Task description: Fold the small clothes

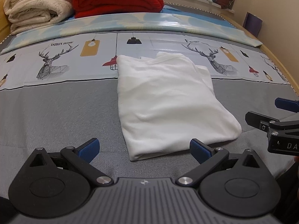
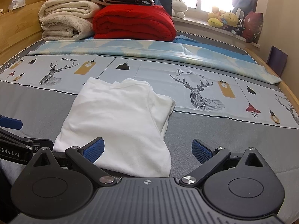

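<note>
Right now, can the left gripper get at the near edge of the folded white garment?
Probably yes. The left gripper is open, its fingers straddling the near corner of the folded white garment on the bedsheet. Nothing lies between them; the right gripper sits off to the side.

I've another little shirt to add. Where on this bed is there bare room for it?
Free: the grey bedspread left of the white garment, and the stretch to its right towards the wooden bed edge. Crowded: the far end, with the cream blanket and red blanket.
</note>
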Demonstrator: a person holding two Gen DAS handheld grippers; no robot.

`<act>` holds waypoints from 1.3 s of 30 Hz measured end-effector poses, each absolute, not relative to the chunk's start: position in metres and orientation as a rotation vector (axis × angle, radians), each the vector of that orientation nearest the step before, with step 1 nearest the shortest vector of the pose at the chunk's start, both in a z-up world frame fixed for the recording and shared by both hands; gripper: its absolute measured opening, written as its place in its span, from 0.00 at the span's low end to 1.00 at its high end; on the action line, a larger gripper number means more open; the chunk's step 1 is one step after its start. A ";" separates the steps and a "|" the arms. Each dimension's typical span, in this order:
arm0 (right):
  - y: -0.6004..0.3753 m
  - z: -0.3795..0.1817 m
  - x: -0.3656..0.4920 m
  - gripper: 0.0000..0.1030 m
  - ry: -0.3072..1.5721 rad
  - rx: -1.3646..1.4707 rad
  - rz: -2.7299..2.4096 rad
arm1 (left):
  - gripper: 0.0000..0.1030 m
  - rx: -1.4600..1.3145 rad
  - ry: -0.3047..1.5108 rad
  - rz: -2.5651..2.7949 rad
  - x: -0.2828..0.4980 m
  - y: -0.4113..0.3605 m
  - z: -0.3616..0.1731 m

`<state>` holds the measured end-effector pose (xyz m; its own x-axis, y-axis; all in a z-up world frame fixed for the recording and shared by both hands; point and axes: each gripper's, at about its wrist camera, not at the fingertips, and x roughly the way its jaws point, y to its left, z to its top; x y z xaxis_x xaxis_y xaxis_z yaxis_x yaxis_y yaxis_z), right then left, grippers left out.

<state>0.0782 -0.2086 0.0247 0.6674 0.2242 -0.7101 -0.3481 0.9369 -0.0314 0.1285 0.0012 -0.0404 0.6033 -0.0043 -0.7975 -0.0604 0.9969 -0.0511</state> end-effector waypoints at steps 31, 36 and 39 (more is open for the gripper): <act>-0.206 0.024 0.079 0.96 0.772 -0.200 0.341 | 1.00 -0.055 0.914 0.008 0.129 0.000 -0.040; -0.206 0.024 0.079 0.96 0.772 -0.201 0.341 | 1.00 -0.054 0.915 0.005 0.130 0.001 -0.041; -0.206 0.024 0.079 0.96 0.772 -0.201 0.341 | 1.00 -0.053 0.912 0.000 0.129 0.002 -0.041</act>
